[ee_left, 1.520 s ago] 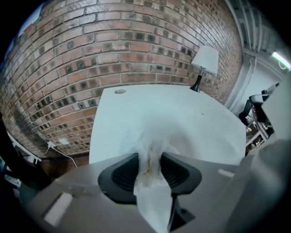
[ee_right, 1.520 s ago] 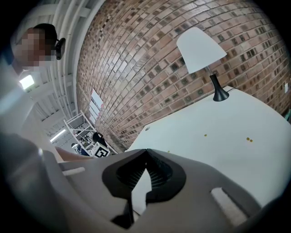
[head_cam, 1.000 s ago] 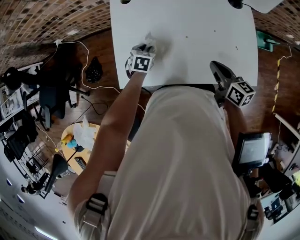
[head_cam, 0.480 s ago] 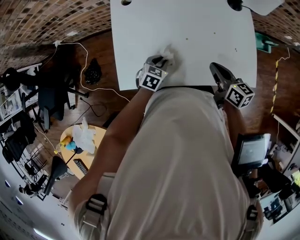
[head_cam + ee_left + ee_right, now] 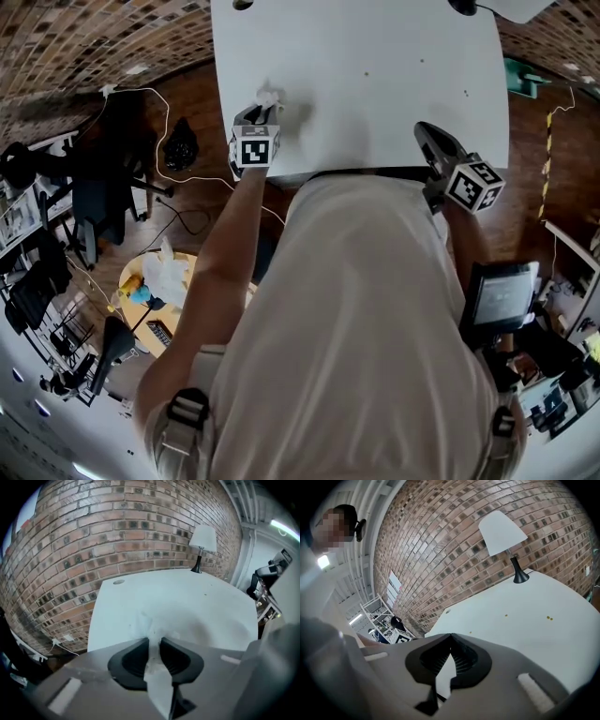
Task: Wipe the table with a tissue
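- The left claw (image 5: pixel 263 109) pinches the tissue (image 5: pixel 270 96), pressing it onto the table (image 5: pixel 384 80) to wipe.
- The right claw (image 5: pixel 429 137), closed and empty, hangs at the near edge, apparently to stay clear.

Even light brightens the flat white counter (image 5: pixel 375 84); around it the brown wooden floor (image 5: pixel 527 159) lies dim, edges bend fisheye, foreground blurs

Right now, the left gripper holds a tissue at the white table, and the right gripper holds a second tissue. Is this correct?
Not quite. The right gripper holds no tissue: the right gripper view shows its jaws closed together with nothing between them. The rest stands: the left gripper holds the tissue at the white table.
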Available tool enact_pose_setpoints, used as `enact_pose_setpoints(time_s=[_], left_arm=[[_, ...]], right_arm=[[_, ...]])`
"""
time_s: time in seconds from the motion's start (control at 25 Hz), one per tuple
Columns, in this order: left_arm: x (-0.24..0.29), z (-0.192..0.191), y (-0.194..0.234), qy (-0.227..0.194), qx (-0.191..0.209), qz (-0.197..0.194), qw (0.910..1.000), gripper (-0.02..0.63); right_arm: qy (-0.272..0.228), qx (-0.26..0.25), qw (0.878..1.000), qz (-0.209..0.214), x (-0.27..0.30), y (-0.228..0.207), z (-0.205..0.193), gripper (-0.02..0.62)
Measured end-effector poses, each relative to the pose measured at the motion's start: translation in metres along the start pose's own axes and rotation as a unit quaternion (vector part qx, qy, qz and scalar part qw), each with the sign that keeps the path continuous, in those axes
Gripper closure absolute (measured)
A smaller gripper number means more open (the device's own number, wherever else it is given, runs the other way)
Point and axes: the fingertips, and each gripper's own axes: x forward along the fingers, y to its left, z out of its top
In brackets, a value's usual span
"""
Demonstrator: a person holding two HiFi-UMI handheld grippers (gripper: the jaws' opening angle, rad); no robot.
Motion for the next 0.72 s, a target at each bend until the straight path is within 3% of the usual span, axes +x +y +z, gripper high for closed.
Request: enact_pose_setpoints(time_s=[0.16,0.44,0.52,0.72], left_arm=[[0.009,0.007,-0.031,-0.006,0.036,-0.008,0.9993,0.523],[0.026,0.023,-0.123,0.001,0.104,-0.075,0.9917,0.523],[0.025,0.021,-0.148,0.008,0.102,-0.099,0.9897,0.523],[0.012,0.017,-0.204,0.032,0.051,-0.175,0.9827,0.523]], right_arm=[[-0.003,0.009,1.0,0.001,0.002,-0.005,0.0,0.591],[-0.004,0.008,1.0,0.013,-0.003,-0.012,0.008,0.591],[-0.006,0.011,1.0,0.012,-0.01,-0.022,0.01,0.591],[0.0,0.017,1.0,0.021,-0.017,-0.039,0.015,0.591]])
